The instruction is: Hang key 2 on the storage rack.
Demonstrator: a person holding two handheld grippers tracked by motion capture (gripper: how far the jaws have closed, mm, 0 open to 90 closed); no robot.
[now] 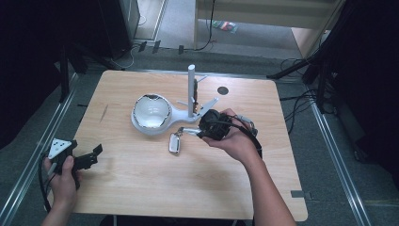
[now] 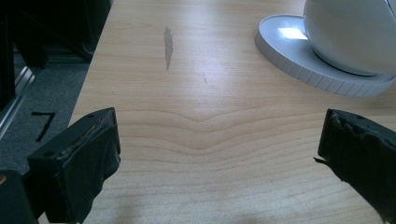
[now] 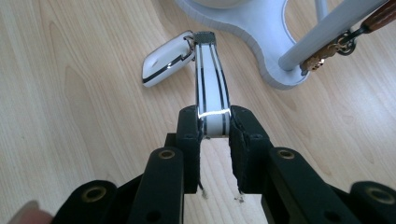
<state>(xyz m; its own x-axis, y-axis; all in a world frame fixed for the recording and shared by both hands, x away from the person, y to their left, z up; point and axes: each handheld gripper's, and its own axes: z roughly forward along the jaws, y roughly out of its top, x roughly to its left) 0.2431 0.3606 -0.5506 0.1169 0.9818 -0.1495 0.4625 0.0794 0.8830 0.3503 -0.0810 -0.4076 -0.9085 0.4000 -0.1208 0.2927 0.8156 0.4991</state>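
Note:
A white key fob (image 1: pixel 175 142) (image 3: pixel 166 64) lies on the wooden table (image 1: pixel 141 188), in front of a white stand (image 1: pixel 183 114). A white strap with black stripes (image 3: pixel 211 79) runs from the fob back into my right gripper (image 1: pixel 201 132) (image 3: pixel 215 122), which is shut on the strap's near end. The stand has a round bowl (image 1: pixel 151 113) (image 2: pixel 350 32) and an upright post (image 1: pixel 191 89) (image 3: pixel 327 30). My left gripper (image 1: pixel 95 155) (image 2: pixel 219 149) is open over the table's front left, with bare wood between its jaws.
A brown leather keychain (image 1: pixel 195 94) (image 3: pixel 383 14) with a brass clasp (image 3: pixel 327 53) hangs by the post. A small black disc (image 1: pixel 223 90) sits at the table's far side. A grey smudge (image 2: pixel 168 44) marks the wood left of the stand's base (image 2: pixel 299 60).

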